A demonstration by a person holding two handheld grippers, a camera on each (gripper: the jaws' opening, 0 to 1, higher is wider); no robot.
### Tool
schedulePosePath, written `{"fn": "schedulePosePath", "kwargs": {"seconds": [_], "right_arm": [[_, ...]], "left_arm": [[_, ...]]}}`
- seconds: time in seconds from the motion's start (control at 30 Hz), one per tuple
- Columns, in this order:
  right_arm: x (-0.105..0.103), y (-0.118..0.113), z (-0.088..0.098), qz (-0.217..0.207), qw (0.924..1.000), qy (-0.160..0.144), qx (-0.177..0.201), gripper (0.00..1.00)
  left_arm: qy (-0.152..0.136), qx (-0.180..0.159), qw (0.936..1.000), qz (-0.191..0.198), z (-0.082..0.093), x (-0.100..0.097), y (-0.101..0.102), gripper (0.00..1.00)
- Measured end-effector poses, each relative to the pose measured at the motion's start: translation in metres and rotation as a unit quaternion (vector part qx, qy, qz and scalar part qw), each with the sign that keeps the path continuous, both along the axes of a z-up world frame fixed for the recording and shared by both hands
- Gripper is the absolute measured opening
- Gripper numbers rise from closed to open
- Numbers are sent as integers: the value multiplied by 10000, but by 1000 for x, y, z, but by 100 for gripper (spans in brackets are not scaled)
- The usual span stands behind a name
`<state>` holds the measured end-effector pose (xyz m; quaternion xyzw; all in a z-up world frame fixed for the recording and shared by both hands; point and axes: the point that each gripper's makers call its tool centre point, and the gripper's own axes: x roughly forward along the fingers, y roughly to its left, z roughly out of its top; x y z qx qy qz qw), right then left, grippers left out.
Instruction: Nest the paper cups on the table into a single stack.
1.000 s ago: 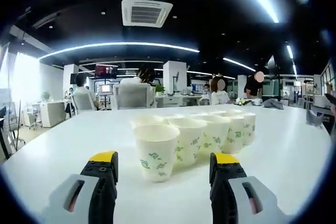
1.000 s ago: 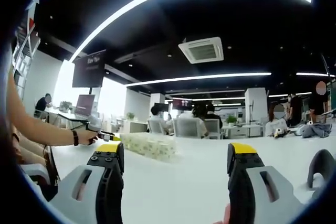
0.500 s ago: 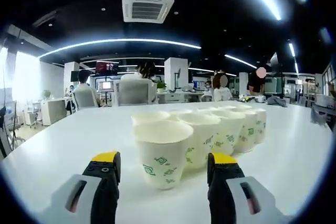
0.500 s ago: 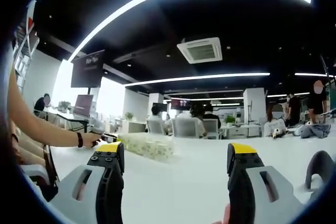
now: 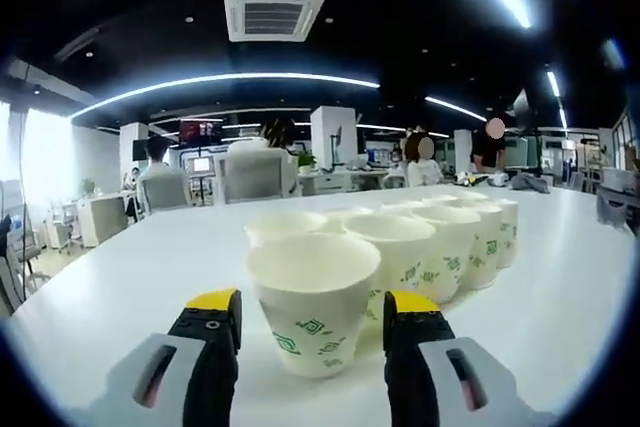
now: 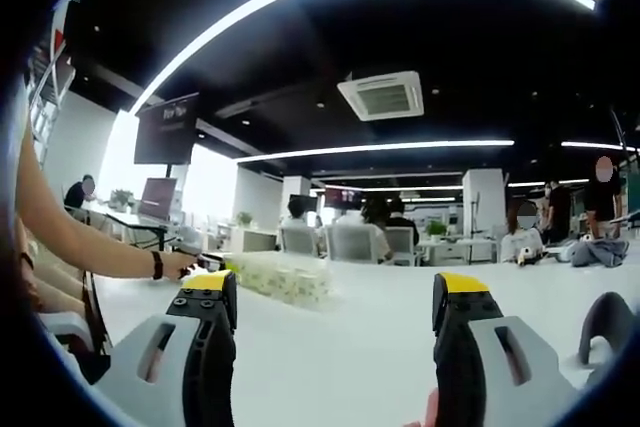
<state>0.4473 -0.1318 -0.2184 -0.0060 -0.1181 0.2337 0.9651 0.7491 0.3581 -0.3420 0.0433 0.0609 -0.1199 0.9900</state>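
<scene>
In the left gripper view, the left gripper (image 5: pixel 312 319) sits low over the white table (image 5: pixel 120 267) with its two yellow-tipped jaws spread apart, one at about 7 o'clock and one at about 5 o'clock, and the nearest paper cup (image 5: pixel 313 299) stands upright between them; the jaws flank it, released, and whether either tip touches the cup's wall cannot be told. Behind this cup, running off toward 2 o'clock, a row of paper cups (image 5: pixel 440 242) stands upright and close together on the table, all white with small green marks on their sides; one further cup (image 5: pixel 285 227) stands just behind the nearest one toward 12 o'clock. In the background seated people and office chairs line the far edge at about 10 to 1 o'clock, under a ceiling vent (image 5: pixel 274 14) at 12 o'clock. In the right gripper view, the right gripper (image 6: pixel 335 297) hovers over bare table with its jaws wide apart and nothing between them. At 9 o'clock a person's arm (image 6: pixel 70 242) reaches in with a dark wristband, its hand at the other gripper, beside the line of cups (image 6: pixel 280 277), which appears here as a pale block at about 10 o'clock, well apart from the right gripper's jaws.
</scene>
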Motion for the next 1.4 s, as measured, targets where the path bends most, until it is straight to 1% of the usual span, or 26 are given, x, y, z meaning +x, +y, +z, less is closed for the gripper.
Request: {"fn": "schedulePosePath", "kwargs": {"seconds": [0.03, 0.1, 0.23, 0.3, 0.6, 0.83, 1.0, 1.1, 1.17, 1.23, 1.3, 1.4], "right_arm": [[0, 1, 0, 1, 10000, 7, -5, 84], [0, 2, 0, 2, 10000, 13, -15, 84], [0, 5, 0, 11, 10000, 8, -34, 84], [0, 6, 0, 11, 10000, 14, -43, 84], [0, 10, -2, 35, 10000, 32, -28, 84], [-2, 10, 1, 45, 10000, -2, 7, 84], [-3, 12, 1, 51, 10000, -4, 18, 84], [-4, 13, 2, 63, 10000, -26, 34, 84], [-5, 13, 3, 69, 10000, -35, 25, 84], [-5, 13, 4, 68, 10000, -47, 23, 84], [-6, 11, 5, 70, 9999, -61, 42, 84], [-5, 10, 4, 59, 10000, -57, 23, 84]], "left_arm": [[-13, 11, 10000, 10, 0, 1, 1, 57], [20, -74, 10000, 2, 0, 2, 1, 51], [0, -67, 10000, 30, 2, 2, 1, 50], [-9, -61, 10000, 29, 3, 0, 1, 47], [-59, -8, 10000, 35, 5, -3, 5, 47], [-105, -27, 9999, 58, 7, -8, 12, 46], [-152, -7, 9998, 99, 10, -14, 21, 46], [-196, -17, 9997, 116, 16, -20, 24, 46], [-256, -23, 9996, 96, 21, -28, 22, 46], [-317, 6, 9995, 45, 25, -36, 17, 46], [-357, 114, 9993, -41, 28, -42, 13, 46], [-426, 81, 9990, -124, 33, -52, 6, 46]]}}
